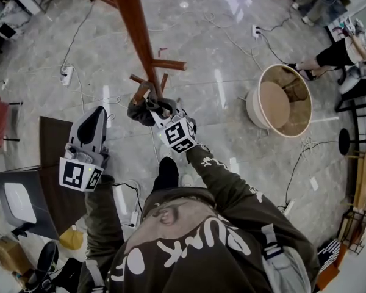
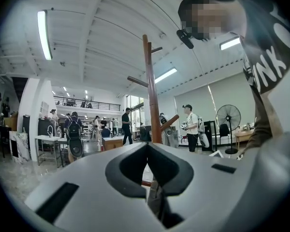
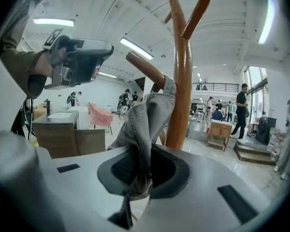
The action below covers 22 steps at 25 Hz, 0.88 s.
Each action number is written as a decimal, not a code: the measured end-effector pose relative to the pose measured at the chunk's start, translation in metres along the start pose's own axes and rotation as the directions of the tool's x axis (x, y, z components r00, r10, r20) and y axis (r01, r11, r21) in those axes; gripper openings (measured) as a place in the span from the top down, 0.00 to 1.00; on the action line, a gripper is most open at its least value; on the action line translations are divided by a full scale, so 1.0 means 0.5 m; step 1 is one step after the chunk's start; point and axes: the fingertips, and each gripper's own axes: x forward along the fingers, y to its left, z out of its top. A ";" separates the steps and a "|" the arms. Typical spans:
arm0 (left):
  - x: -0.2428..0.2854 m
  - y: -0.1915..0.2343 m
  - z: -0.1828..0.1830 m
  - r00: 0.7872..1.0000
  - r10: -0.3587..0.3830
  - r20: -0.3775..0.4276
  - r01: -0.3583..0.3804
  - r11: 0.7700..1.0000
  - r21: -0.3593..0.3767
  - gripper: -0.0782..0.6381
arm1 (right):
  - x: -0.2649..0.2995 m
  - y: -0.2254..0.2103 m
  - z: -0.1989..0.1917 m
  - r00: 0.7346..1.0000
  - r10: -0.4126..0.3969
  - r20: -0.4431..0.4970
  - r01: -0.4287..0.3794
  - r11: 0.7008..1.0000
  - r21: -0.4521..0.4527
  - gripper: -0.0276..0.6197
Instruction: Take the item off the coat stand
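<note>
The right gripper (image 3: 135,178) has its 2 jaws pinched narrow on the grey cloth (image 3: 147,115), which hangs draped over a peg (image 3: 145,69) of the stand (image 3: 183,91). The left gripper (image 2: 147,151) is near the stand, its jaws together with nothing between them.

Glossy wood stand (image 3: 183,81) w/ knit cloth (image 3: 145,124)

I count one wooden coat stand (image 1: 134,23) and one grey cloth (image 3: 147,120). There are two grippers (the left gripper (image 2: 147,148) and the right gripper (image 3: 137,172)). There is one round tub (image 1: 279,100) and one fan (image 2: 228,117).
</note>
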 end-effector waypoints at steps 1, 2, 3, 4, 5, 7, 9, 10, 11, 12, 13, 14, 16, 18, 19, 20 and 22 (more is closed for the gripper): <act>-0.004 0.002 0.002 1.000 0.003 0.000 -0.003 1.000 0.001 0.89 | -0.001 -0.001 0.003 1.000 -0.002 0.002 0.002 1.000 -0.002 0.89; -0.009 0.004 0.003 1.000 0.005 0.001 -0.005 1.000 0.002 0.89 | -0.002 -0.001 0.007 1.000 -0.004 0.006 0.004 1.000 -0.005 0.89; -0.014 0.005 0.003 1.000 0.007 0.003 -0.007 1.000 0.003 0.89 | -0.002 -0.002 0.012 1.000 -0.007 0.010 0.007 1.000 -0.009 0.90; -0.020 0.006 0.004 1.000 0.008 0.005 -0.008 1.000 0.003 0.89 | -0.003 -0.004 0.018 1.000 -0.010 0.017 0.010 1.000 -0.013 0.90; -0.025 0.006 0.005 1.000 0.009 0.007 -0.009 1.000 0.003 0.89 | -0.005 -0.005 0.026 1.000 -0.013 0.025 0.013 1.000 -0.017 0.90; -0.033 0.004 0.006 1.000 0.011 0.009 -0.011 1.000 0.004 0.89 | -0.014 -0.008 0.050 0.999 -0.017 0.048 0.018 1.000 -0.026 0.90; -0.042 -0.001 0.012 1.000 0.014 0.014 -0.014 1.000 0.007 0.89 | -0.029 -0.009 0.079 0.997 -0.020 0.074 0.023 0.999 -0.036 0.90; -0.046 -0.006 0.016 1.000 0.015 0.018 -0.015 1.000 0.010 0.89 | -0.039 -0.008 0.093 0.996 -0.022 0.089 0.025 0.999 -0.040 0.90; -0.052 -0.011 0.020 1.000 0.015 0.023 -0.016 1.000 0.013 0.89 | -0.049 -0.005 0.106 0.994 -0.022 0.103 0.027 0.999 -0.045 0.90; -0.058 -0.017 0.025 1.000 0.016 0.027 -0.016 1.000 0.016 0.89 | -0.059 0.000 0.119 0.993 -0.021 0.116 0.027 0.998 -0.051 0.90; -0.065 -0.023 0.031 0.999 0.016 0.033 -0.017 1.000 0.020 0.89 | -0.071 0.006 0.132 0.992 -0.017 0.126 0.025 0.998 -0.063 0.90; -0.072 -0.031 0.037 0.999 0.017 0.038 -0.018 1.000 0.024 0.89 | -0.082 0.015 0.143 0.991 -0.011 0.133 0.022 0.997 -0.078 0.90; -0.089 -0.050 0.050 0.999 0.020 0.047 -0.022 0.999 0.033 0.89 | -0.107 0.034 0.161 0.990 0.001 0.144 0.014 0.994 -0.107 0.90; -0.108 -0.074 0.064 0.998 0.024 0.055 -0.026 0.999 0.043 0.89 | -0.132 0.054 0.171 0.988 0.017 0.156 0.003 0.992 -0.124 0.90; -0.119 -0.086 0.071 0.998 0.026 0.060 -0.029 0.998 0.048 0.89 | -0.145 0.063 0.177 0.986 0.026 0.164 -0.004 0.992 -0.128 0.90; -0.130 -0.099 0.078 0.998 0.029 0.063 -0.033 0.998 0.054 0.89 | -0.158 0.071 0.182 0.984 0.035 0.173 -0.012 0.991 -0.132 0.90; -0.152 -0.125 0.092 0.997 0.039 0.069 -0.043 0.997 0.067 0.89 | -0.186 0.085 0.195 0.981 0.049 0.189 -0.021 0.989 -0.145 0.90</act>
